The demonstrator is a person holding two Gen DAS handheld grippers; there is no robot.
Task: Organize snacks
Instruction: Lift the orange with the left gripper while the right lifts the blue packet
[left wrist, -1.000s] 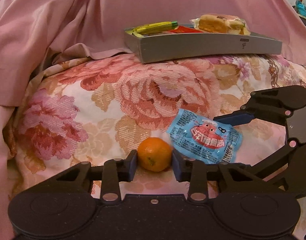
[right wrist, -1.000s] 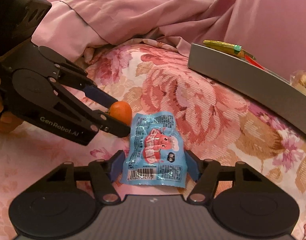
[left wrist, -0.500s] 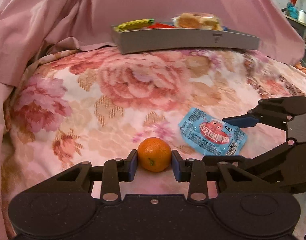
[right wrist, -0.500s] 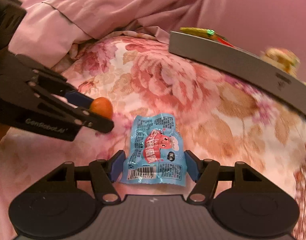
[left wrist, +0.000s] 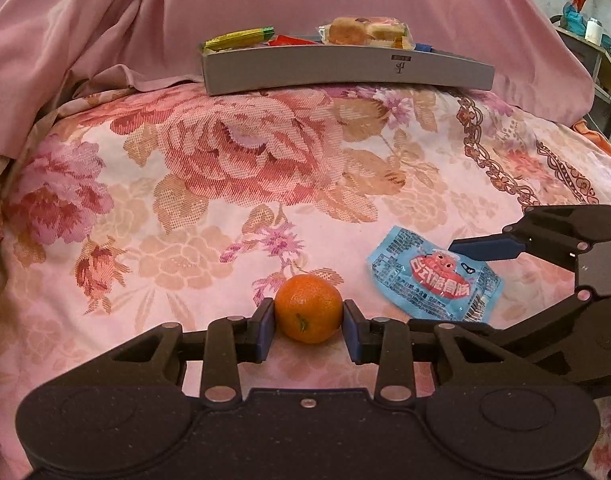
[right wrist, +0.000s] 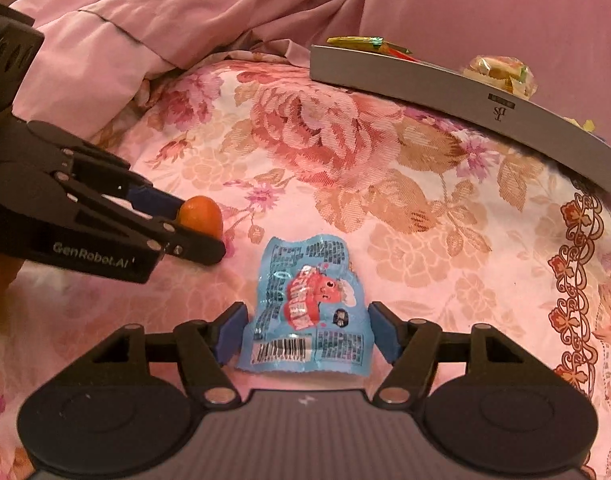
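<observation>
Fingers of the left gripper (left wrist: 308, 326) are closed on a small orange mandarin (left wrist: 308, 308), which is pinched at its sides between the blue pads and appears to be raised just off the floral bedspread (left wrist: 241, 168). The right gripper (right wrist: 305, 334) is seen with its jaws spread to either side of a blue snack packet (right wrist: 310, 312); the pads stand just beside the packet's edges, and firm contact cannot be made out, so the grip is judged not yet made. The packet is shown lying flat on the bedspread, just beside the mandarin.

Farther off, at the head of the bedspread against the pink sheet (left wrist: 105, 32), a grey tray (left wrist: 345, 68) is seen. A yellow-green wrapper (left wrist: 241, 37), a wrapped pastry (left wrist: 365, 31) and something red are already held in it, so part of the sorting is judged done. The mandarin and the blue packet are judged to remain to be carried to the tray.

"GenRobot.AI" can be read on the side of the left gripper in the right wrist view. A small logo resembling "BS" is printed on the tray wall. A barcode and a red cartoon figure are printed on the packet; its characters are too small to be read.
</observation>
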